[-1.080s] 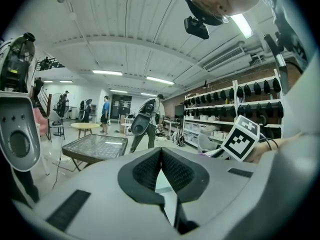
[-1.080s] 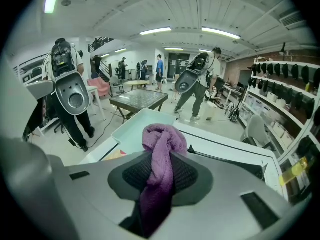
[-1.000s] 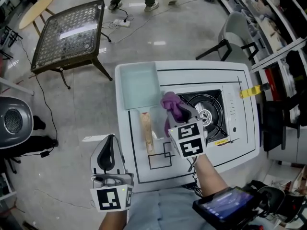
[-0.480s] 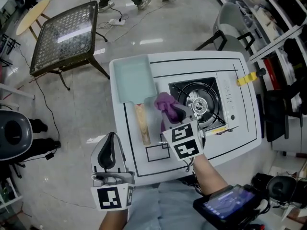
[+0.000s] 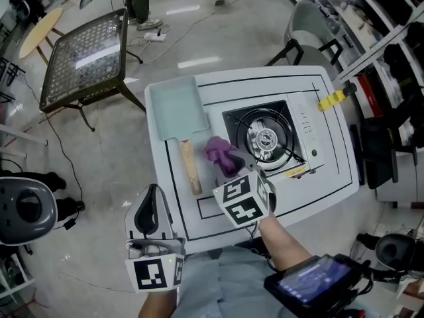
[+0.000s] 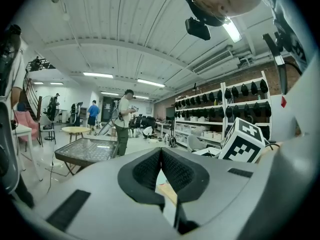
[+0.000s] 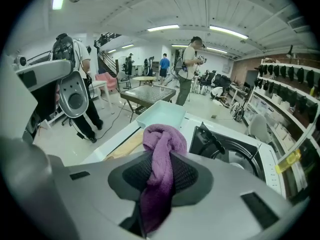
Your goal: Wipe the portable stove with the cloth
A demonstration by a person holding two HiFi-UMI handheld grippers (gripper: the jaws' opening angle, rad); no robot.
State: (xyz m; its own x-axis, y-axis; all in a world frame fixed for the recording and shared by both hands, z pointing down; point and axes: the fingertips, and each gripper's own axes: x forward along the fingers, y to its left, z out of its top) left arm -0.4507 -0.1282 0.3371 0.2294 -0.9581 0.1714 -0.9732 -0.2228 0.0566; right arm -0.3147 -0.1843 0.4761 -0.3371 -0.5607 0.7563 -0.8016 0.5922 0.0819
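The portable stove lies on the white table, its round burner showing; in the right gripper view the stove is ahead to the right. A purple cloth hangs bunched just left of the stove, with my right gripper shut on it. That cloth fills the gap of the right gripper. My left gripper stays off the table's near left corner, and its pads meet with nothing between them.
A pale blue tray with a wooden handle lies left of the cloth. A yellow piece sits at the table's right edge. On the floor stand a glass-topped table, a chair and a round grey appliance.
My right gripper has drawn back with the cloth from the stove's left edge toward the table's near side. The left gripper holds its place in the picture.
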